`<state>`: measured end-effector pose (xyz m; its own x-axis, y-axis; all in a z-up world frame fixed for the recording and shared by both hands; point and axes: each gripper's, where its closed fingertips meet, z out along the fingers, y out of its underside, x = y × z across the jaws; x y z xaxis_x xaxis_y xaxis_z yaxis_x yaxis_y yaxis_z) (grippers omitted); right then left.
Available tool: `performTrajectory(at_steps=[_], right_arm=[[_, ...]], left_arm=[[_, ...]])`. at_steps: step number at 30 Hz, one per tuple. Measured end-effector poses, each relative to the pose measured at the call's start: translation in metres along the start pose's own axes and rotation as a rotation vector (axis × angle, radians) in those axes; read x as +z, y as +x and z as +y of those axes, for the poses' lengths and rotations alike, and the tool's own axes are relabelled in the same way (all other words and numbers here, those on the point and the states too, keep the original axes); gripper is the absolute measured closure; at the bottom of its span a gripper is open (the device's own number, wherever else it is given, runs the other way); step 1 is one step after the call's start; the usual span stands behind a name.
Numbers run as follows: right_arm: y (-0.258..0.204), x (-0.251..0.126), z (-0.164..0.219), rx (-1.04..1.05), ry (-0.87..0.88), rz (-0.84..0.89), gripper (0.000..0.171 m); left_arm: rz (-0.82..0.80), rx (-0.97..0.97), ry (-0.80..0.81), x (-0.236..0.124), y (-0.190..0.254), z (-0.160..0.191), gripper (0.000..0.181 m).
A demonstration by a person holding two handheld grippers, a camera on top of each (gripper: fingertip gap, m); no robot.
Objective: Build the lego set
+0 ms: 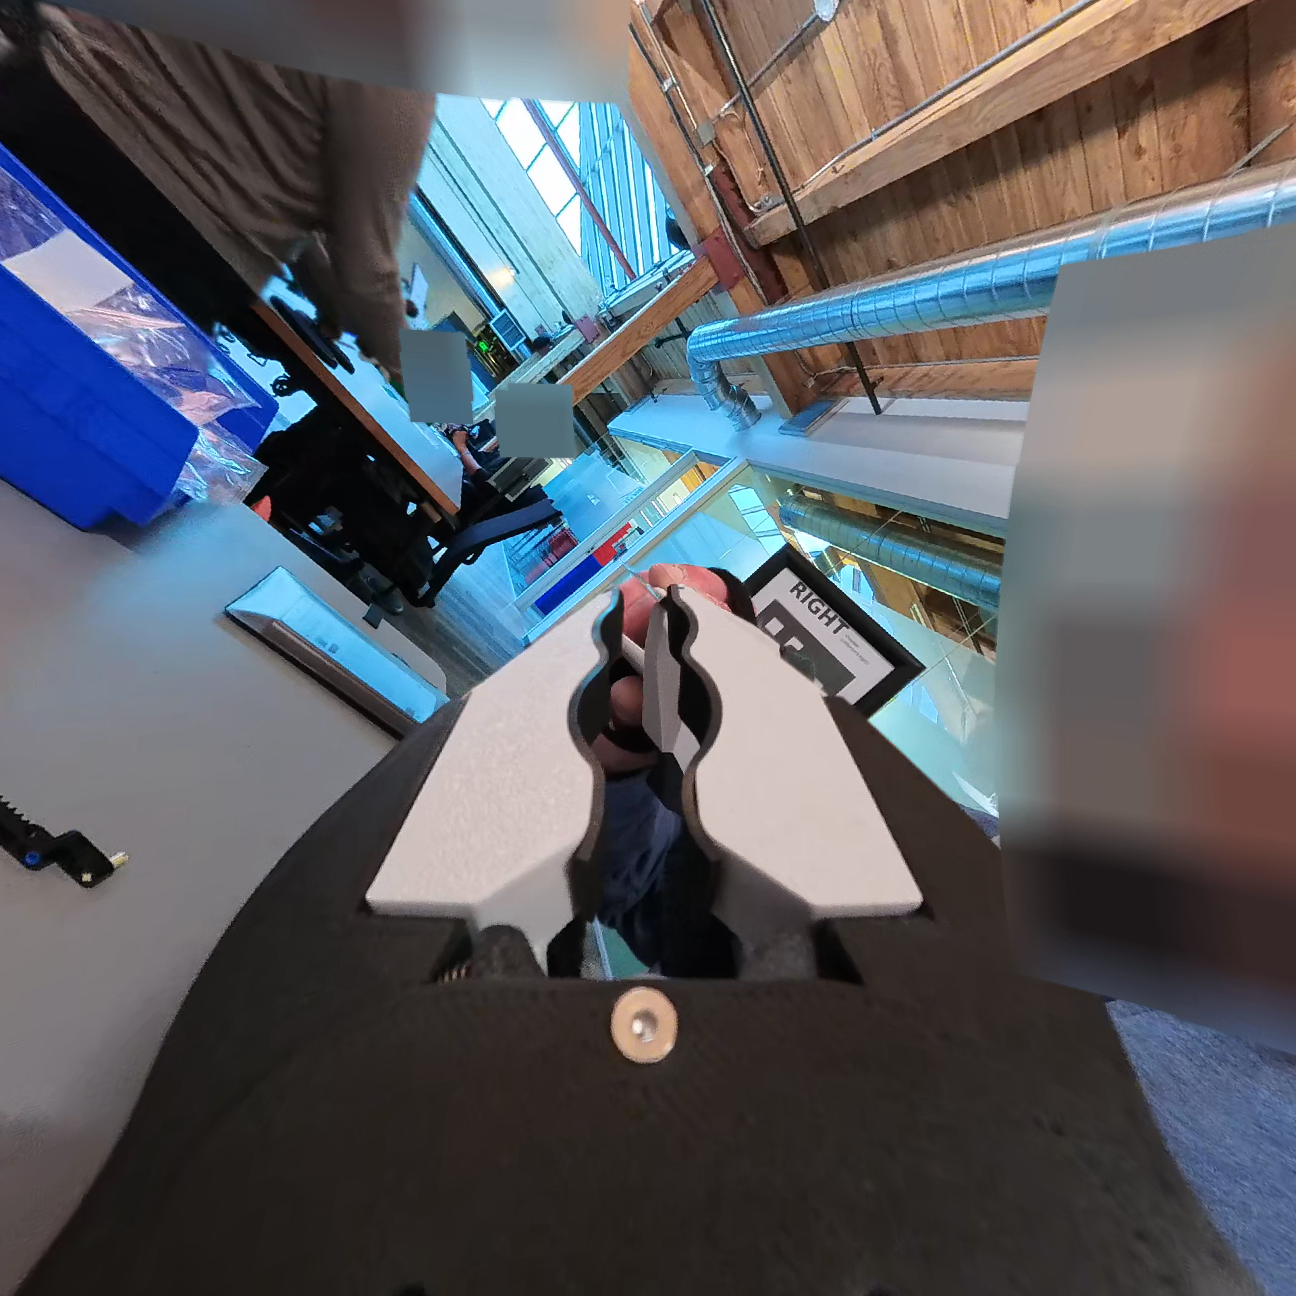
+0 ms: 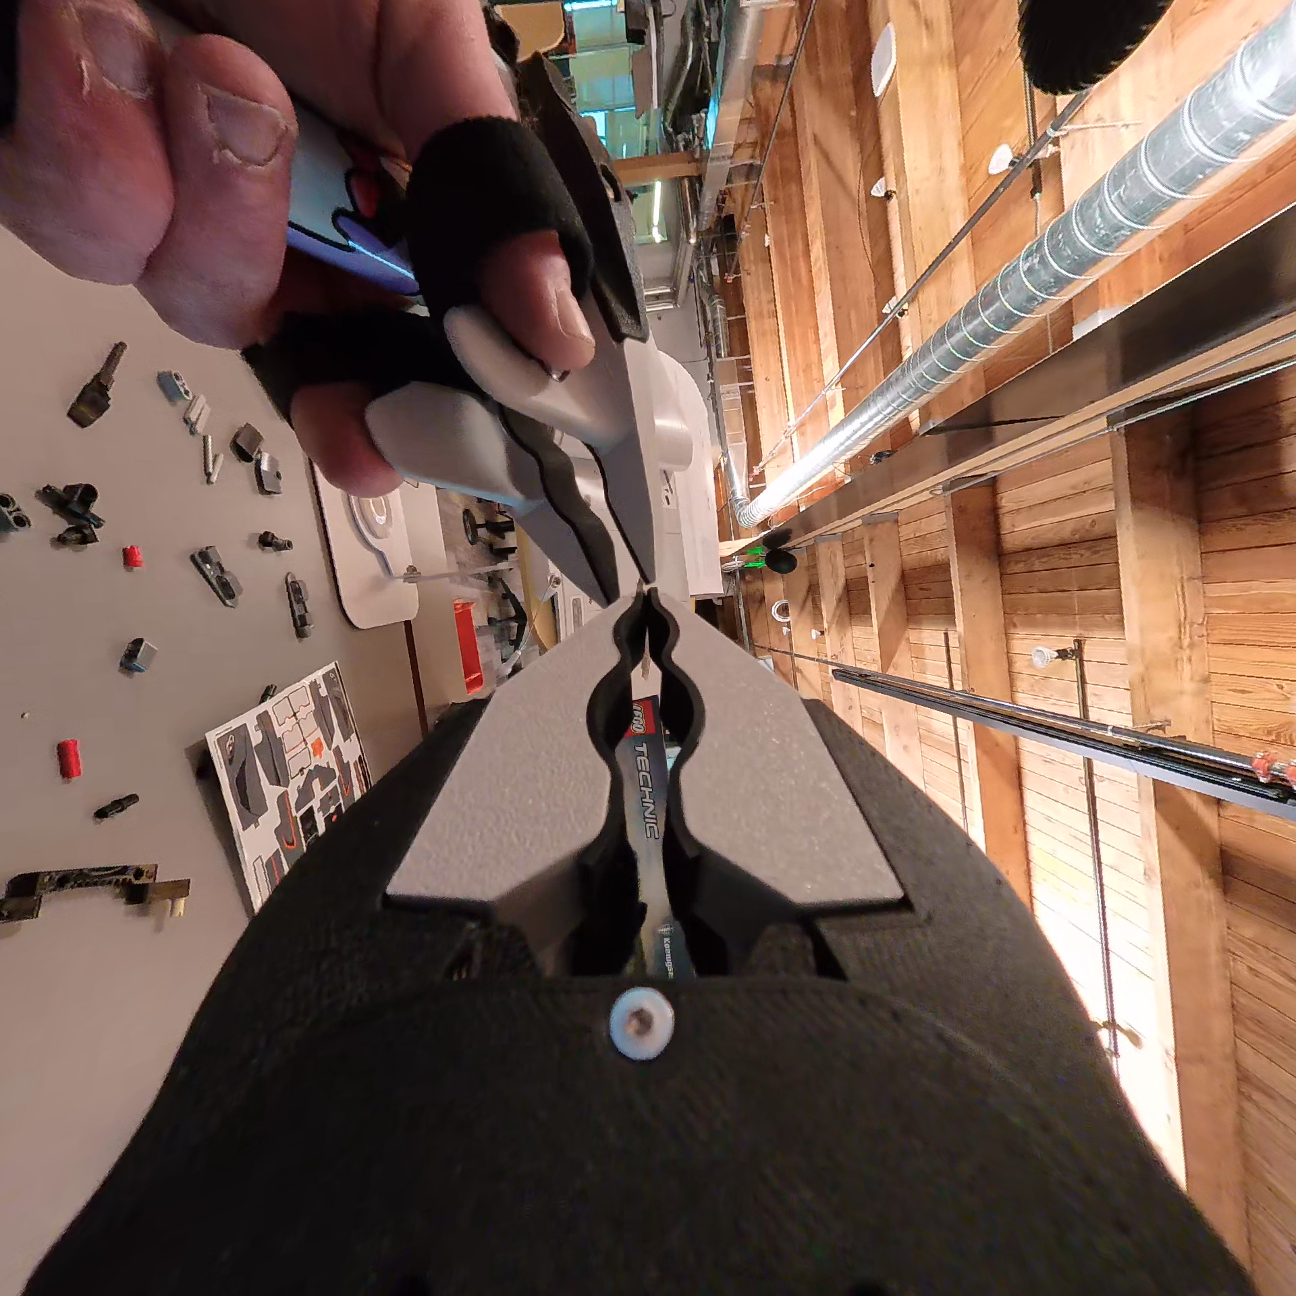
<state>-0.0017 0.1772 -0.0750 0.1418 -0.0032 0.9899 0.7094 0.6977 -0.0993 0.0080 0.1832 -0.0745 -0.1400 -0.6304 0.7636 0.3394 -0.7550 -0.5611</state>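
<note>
Closest in the right wrist view, we see the right gripper (image 2: 646, 596) with its two grey fingers pressed together at the tips, only the wavy gaps lower down left between them. Through those gaps shows a strip of a printed booklet (image 2: 644, 792) lying beneath the fingers. Just beyond the tips, the left gripper (image 2: 628, 585) comes in from the upper left, held by a hand (image 2: 210, 140) in a black fingerless glove, and its fingers also come together at the tips. The two pairs of tips meet point to point. A tiny pale speck (image 2: 644, 581) sits where they meet, too small for us to say what it is or which gripper holds it.

Left of the right gripper's fingers, a sticker sheet (image 2: 287, 785) lies flat on the grey table (image 2: 105, 982), and a long black lego assembly (image 2: 84, 887) rests farther left of it. Farther out on that side, loose lego pieces are scattered well apart, among them two small red pins (image 2: 68, 757) and a black axle connector (image 2: 95, 389).

From the left wrist view, the left gripper's own fingers (image 1: 526, 757) nearly touch at the tips, with the other gripper seen edge-on in their gap. Left of them lies a black toothed lego part (image 1: 56, 848), and far beyond stands a blue bin (image 1: 84, 421) with clear plastic bags (image 1: 154, 336) in it.
</note>
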Motion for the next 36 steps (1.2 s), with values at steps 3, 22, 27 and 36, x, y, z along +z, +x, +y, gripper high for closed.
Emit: performTrajectory(at_steps=[3, 22, 27, 36], right_arm=[[-0.002, 0.0, 0.002, 0.001, -0.002, -0.002, 0.171], [0.001, -0.008, 0.006, 0.059, -0.01, -0.019, 0.142], [0.015, -0.015, 0.01, 0.29, 0.028, -0.038, 0.152], [0.024, -0.017, 0.023, 1.36, 0.251, -0.52, 0.16]], left_arm=[[-0.001, 0.003, -0.002, 0.002, -0.001, 0.001, 0.178], [-0.063, 0.132, 0.0, 0.001, -0.003, -0.003, 0.181], [-0.097, 0.202, -0.023, 0.0, -0.001, -0.005, 0.181], [-0.14, 0.432, -0.124, 0.001, 0.008, 0.0, 0.181]])
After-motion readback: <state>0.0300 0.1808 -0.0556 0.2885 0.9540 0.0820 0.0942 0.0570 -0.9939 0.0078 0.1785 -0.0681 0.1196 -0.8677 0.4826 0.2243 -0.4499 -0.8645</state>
